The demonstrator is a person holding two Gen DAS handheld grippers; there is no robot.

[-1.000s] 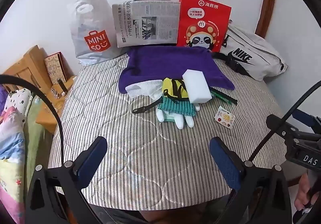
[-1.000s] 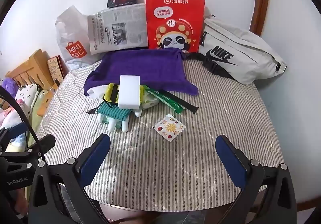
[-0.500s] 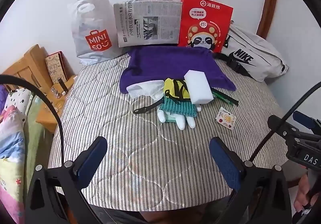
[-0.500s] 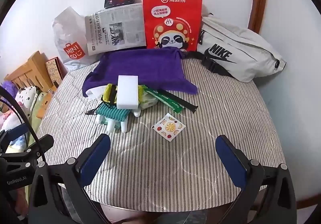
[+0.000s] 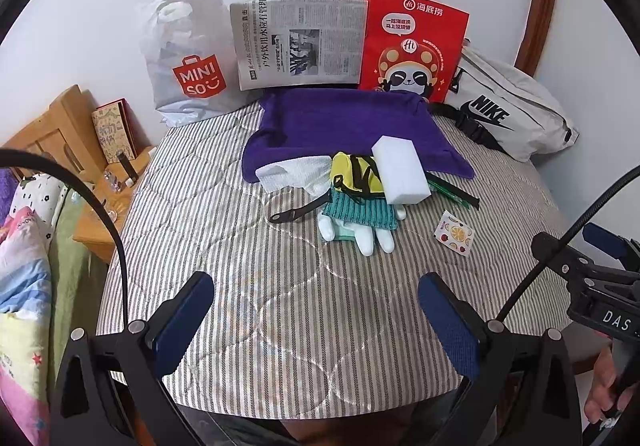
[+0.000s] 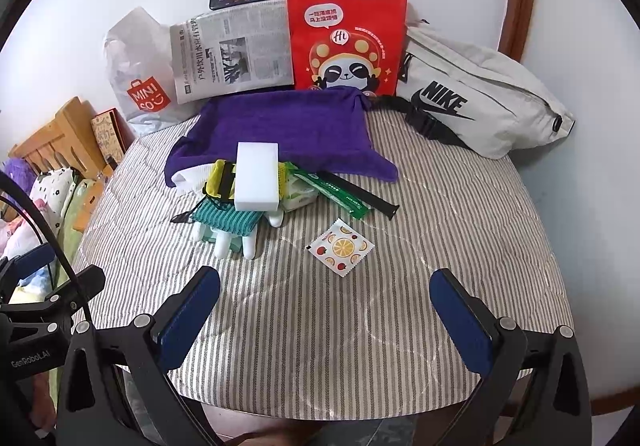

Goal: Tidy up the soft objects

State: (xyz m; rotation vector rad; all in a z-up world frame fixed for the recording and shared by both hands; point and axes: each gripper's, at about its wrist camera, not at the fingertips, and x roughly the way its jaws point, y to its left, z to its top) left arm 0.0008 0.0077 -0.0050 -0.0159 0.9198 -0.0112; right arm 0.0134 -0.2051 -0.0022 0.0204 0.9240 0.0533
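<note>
Both grippers, left gripper (image 5: 316, 310) and right gripper (image 6: 326, 308), hover with fingers spread wide, empty | soft stuff piled mid-bed: white sponge block (image 6: 256, 176) atop yellow pouch (image 5: 354, 176), teal cloth (image 5: 360, 212), purple towel (image 6: 288, 126) behind | looks like pre-grasp; next probably lift the sponge off first

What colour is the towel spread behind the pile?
Deep purple towel, plain, no pattern; clearest in the right wrist view.

purple towel (image 5: 348, 122) – matt, fuzzy cloth; white block (image 5: 401, 169) – perhaps foam.

black left gripper (image 5: 316, 310) and right gripper (image 6: 324, 306) frames, silver screws, blue finger pads (image 5: 182, 320)
</note>
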